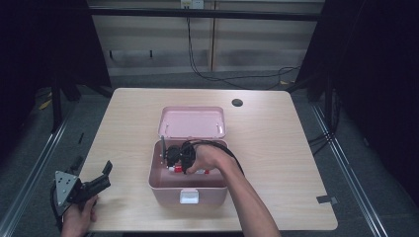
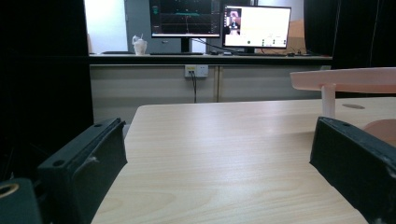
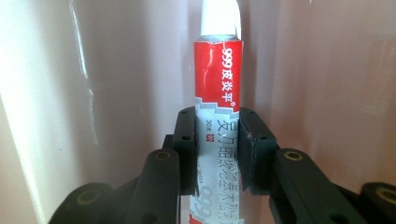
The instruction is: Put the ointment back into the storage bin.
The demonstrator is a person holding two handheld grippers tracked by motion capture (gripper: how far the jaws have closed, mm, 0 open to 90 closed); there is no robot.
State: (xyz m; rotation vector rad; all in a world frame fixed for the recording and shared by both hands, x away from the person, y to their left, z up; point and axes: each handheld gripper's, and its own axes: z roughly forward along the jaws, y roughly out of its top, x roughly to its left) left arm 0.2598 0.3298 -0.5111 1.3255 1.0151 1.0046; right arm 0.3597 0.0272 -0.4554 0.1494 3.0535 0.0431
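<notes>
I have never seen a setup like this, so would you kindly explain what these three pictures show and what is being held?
A person works at a wooden table with a hand-held claw in each hand. The high view looks down from above; the other two come from cameras riding on each claw. On the table stands a pink box with its lid raised. The right claw reaches into the box, its two black jaws closed on a red and white tube printed with 999. The left claw rests near the table's left front edge, open, with nothing between its jaws.
</notes>
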